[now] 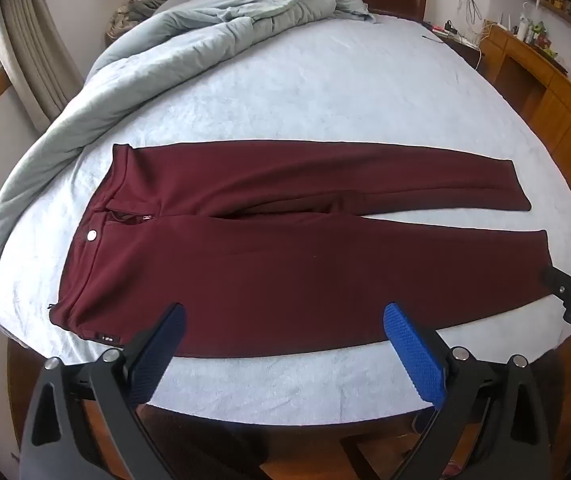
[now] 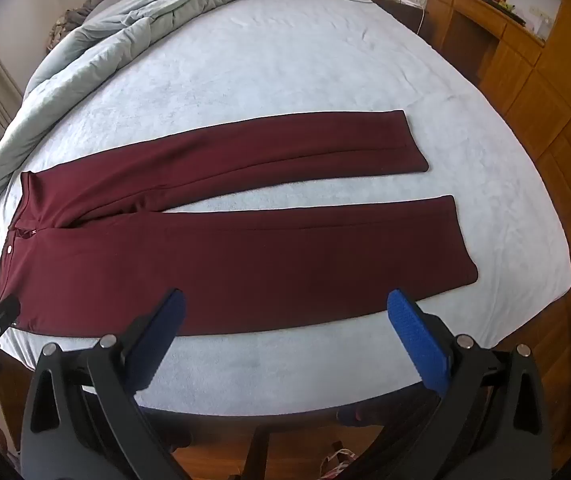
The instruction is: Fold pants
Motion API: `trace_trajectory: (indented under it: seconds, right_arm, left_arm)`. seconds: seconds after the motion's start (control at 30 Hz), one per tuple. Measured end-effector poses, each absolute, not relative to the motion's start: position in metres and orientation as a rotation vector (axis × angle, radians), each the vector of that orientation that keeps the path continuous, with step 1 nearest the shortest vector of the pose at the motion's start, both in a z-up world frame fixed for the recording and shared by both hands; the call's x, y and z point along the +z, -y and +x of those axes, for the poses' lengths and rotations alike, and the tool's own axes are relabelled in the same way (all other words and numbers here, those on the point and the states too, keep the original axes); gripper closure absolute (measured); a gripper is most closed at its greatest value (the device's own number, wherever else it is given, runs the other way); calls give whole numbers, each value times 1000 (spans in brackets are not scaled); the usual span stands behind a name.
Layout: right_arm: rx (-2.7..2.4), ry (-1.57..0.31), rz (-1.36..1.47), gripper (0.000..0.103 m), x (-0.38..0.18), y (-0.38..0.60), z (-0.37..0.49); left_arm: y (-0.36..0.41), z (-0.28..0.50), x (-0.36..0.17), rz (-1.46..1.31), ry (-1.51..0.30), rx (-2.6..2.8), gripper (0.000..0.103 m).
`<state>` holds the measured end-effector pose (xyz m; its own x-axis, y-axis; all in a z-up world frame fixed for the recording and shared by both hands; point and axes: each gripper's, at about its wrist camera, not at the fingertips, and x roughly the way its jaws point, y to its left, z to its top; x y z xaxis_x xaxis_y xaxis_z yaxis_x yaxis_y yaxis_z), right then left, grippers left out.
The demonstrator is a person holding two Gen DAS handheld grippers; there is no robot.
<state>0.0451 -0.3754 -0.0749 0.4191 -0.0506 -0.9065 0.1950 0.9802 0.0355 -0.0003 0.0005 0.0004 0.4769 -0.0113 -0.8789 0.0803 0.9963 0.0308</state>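
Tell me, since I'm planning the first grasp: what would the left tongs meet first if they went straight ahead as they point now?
Probably the near leg of the maroon fabric pants, lying flat on the pale blue bedsheet. The open left tongs hang over its near edge; depth is unclear.

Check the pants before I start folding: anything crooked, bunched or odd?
Mostly fine: the maroon pants lie flat, legs apart. One oddity: the fly is open below the waist button, with slight bunching at the crotch.
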Motion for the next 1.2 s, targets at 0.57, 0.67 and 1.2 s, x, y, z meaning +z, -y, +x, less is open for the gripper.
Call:
trace_trajectory:
  seconds: [0.57,0.67,1.2]
  right_arm:
    - [-160,-1126,134,2,-76,374,46]
    - [-160,-1126,133,2,-76,374,45]
    - [-161,-1125,133,3,-73,372,46]
  left_arm:
    - [0,2,-4,82,-1091,-55,4]
    - [2,0,-3,83,-1089,-53,4]
    - [3,0,-1,89,-1085,-49,4]
